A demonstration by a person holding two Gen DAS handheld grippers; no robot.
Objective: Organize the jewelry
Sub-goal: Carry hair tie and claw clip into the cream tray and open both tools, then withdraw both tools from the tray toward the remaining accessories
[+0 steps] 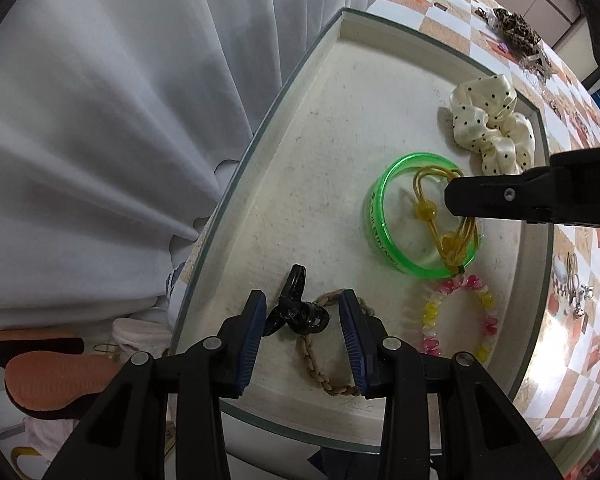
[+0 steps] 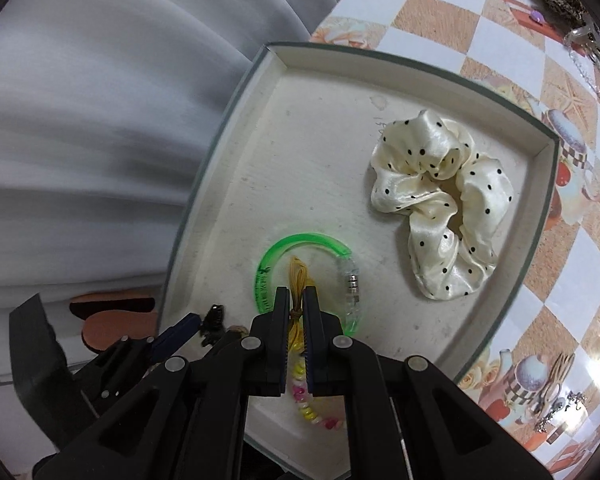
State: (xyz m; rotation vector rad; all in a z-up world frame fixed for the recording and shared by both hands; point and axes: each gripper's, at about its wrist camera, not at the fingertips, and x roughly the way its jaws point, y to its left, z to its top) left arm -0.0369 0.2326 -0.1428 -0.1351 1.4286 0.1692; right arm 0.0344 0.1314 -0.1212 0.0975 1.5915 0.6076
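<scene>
Yellow cord held over the green bangle; black clip waiting between the other jaws.

Left wrist view: the left gripper (image 1: 303, 328) points straight down into the tray (image 1: 284, 168), jaws partly open and gripping nothing. The black hair clip (image 1: 296, 312) lies between them, touching neither pad, its long axis slanting up and left, resting on a braided cord (image 1: 320, 364). The right gripper (image 1: 460, 196) enters from the right, its tip above the green bangle (image 1: 380, 240). Right wrist view: the right gripper (image 2: 296, 312) has its jaws fully closed on the yellow cord (image 2: 298, 280), a thin looped strand with amber beads, hanging inside the bangle's ring. The dotted scrunchie (image 2: 436, 200) lies well apart, up and right. The bead bracelet (image 2: 308, 404) sits just below the jaws.
</scene>
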